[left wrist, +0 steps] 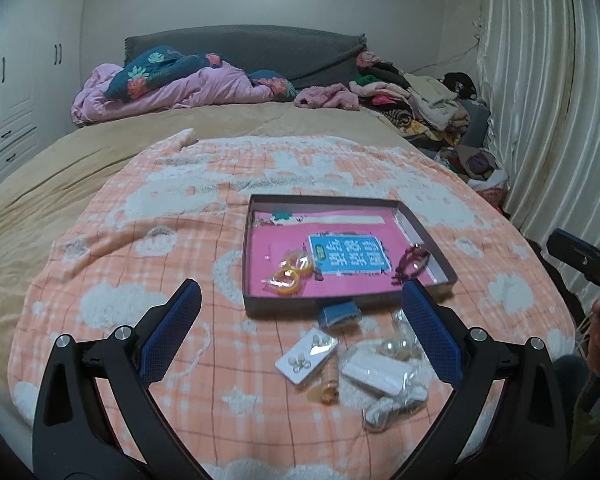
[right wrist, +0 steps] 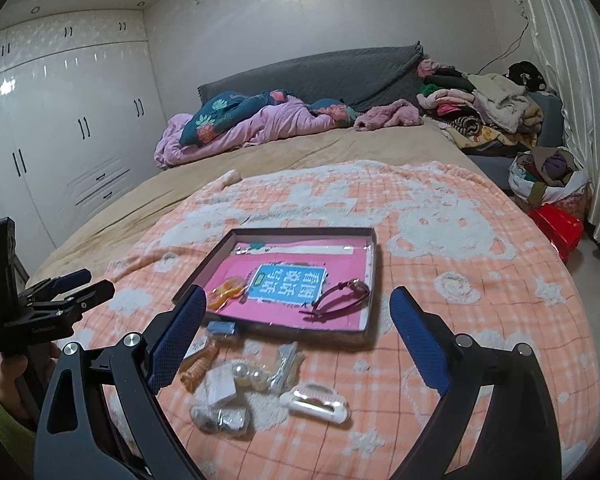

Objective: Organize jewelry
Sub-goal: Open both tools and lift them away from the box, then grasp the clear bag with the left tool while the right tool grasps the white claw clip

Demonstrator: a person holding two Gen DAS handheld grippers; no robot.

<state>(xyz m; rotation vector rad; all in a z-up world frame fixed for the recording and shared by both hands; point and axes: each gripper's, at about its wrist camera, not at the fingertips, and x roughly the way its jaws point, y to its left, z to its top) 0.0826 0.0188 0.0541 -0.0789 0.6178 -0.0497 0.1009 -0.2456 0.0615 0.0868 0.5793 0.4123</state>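
Both my grippers hang wide open and empty over the peach blanket [right wrist: 480, 280]. Between my left gripper [left wrist: 300, 320]'s fingers lie the loose jewelry packets [left wrist: 384, 364] and an earring card [left wrist: 306, 354]; just past my right gripper [right wrist: 298, 312] sits the shallow box [right wrist: 374, 280], holding a maroon bracelet [right wrist: 340, 296] and orange rings [right wrist: 226, 296].

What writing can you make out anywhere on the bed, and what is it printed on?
"看图说话写话": large white characters on the blue label of the pink sheet lying in the open box. They run sideways to the camera, so this is my best reading.
Small green badge on that label: too small to read.
Teal print at the sheet's far end: blurred, unreadable.
Nothing else carries legible text.
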